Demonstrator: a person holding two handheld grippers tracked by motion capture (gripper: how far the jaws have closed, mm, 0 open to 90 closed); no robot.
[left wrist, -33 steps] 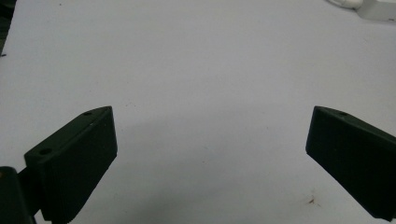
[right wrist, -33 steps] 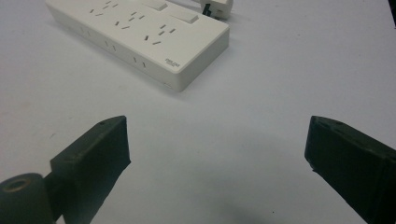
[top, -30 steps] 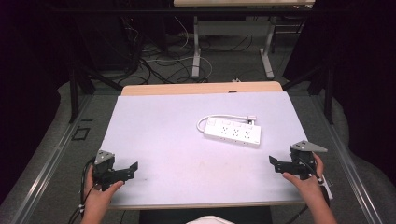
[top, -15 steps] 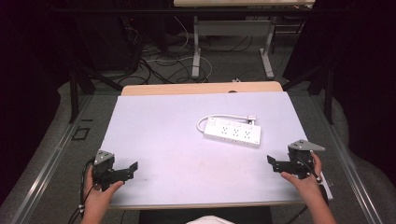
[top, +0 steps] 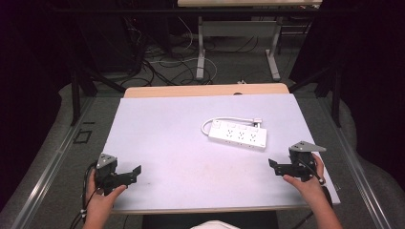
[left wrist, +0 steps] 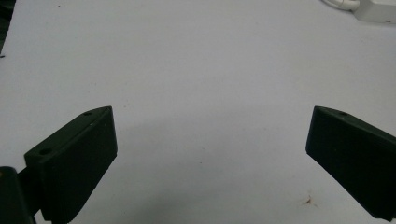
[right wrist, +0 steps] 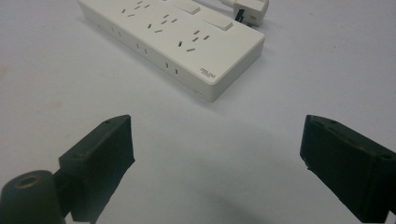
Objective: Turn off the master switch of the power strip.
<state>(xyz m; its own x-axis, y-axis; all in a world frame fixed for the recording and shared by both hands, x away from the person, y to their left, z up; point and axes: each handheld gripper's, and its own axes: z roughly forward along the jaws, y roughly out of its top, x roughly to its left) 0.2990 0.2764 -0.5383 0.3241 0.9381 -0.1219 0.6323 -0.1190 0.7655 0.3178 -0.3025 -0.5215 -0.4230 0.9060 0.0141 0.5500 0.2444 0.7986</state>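
A white power strip (top: 238, 136) lies flat on the pale table (top: 167, 129), right of centre, with its white cable (top: 206, 125) looped at its left end and its plug (top: 257, 121) behind it. The strip (right wrist: 173, 39) fills the upper part of the right gripper view, a short way ahead of the jaws. My right gripper (top: 273, 165) hovers open near the front right corner, jaws wide apart and empty. Over the front left part of the table my left gripper (top: 136, 171) is open too, with bare table between its jaws. A corner of the strip (left wrist: 376, 11) peeks in at the top right of the left gripper view.
The table's front edge (top: 215, 209) runs just under both hands. A wooden strip (top: 205, 90) borders the far side. Beyond it are a desk frame's legs (top: 201, 52) and loose cables (top: 157, 62) on the floor. A small stain (left wrist: 307, 201) marks the surface.
My right gripper has edged a little to the left, toward the strip. The left gripper and the strip have stayed put.
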